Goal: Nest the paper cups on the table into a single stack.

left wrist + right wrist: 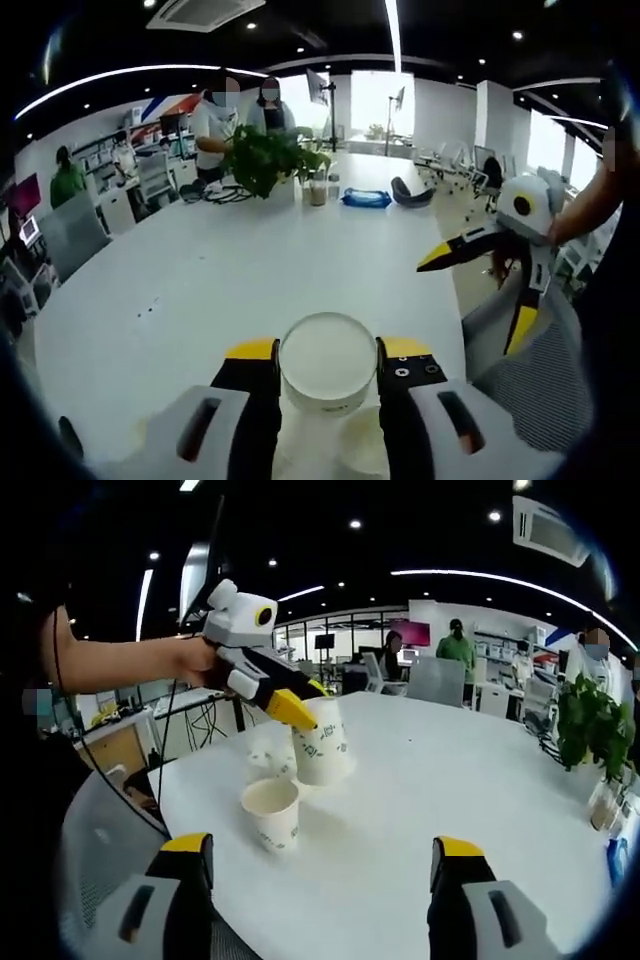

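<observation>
White paper everywhere on this desk (420,780), and the action is at its near corner. Seen from the left gripper view, the left tool (328,362) has its yellow-tipped jaws clamped on either side of a paper cup (327,362), mouth facing the camera, pale inside wall showing, with another cup (365,445) just below it at 5 o'clock. Across in the right gripper view, that same left tool (300,718) comes in from 10 o'clock in a person's hand (195,660), pinching the held cup (323,742) tilted above the desk. Beside it stands a faint second cup (270,752), partly hidden, and nearer the camera an upright cup (272,815) sits alone at 7 o'clock, mouth open to the ceiling, apart from the other two. Right tool (322,865): jaws spread wide at the bottom of its own view, nothing between them. It also pokes into the left gripper view at 3 o'clock (470,250), held off the desk's edge. Far down the desk a leafy plant (265,158) stands at 12 o'clock, a blue packet (365,198) just right of it, with people standing behind.
</observation>
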Tool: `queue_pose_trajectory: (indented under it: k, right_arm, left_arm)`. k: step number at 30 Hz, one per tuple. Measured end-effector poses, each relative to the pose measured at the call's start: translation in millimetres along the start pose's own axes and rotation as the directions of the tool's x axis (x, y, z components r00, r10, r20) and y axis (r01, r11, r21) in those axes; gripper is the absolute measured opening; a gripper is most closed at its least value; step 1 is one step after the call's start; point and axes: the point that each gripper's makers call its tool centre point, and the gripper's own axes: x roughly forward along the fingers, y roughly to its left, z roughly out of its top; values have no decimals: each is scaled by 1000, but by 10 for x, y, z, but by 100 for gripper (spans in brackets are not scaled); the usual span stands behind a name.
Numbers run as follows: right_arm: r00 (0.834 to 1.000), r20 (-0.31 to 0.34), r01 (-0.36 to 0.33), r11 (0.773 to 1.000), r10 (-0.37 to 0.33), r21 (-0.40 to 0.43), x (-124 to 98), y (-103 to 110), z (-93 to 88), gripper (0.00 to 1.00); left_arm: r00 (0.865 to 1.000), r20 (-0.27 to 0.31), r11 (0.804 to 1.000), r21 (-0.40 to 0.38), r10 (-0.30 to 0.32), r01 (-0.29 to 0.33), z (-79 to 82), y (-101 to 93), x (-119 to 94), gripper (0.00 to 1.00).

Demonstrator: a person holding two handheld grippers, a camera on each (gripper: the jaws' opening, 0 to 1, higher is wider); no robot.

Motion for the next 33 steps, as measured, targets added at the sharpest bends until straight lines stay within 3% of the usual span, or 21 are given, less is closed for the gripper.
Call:
queue_pose_trajectory:
  k: [7,14,33]
  right_arm:
    - [999,29,-43,999,43,1,73,128,163,87]
    - [995,56,-84,995,81,46,147,216,277,79]
    - [981,92,-177,979,168,104,447,449,421,70]
  left_arm:
    - [998,57,1000,-24,0,2,210,-207,-238,36]
    - [997,82,999,-39,2,1,217,-272,-309,36]
    - [991,134,995,-89,-21,33,207,-486,-473,36]
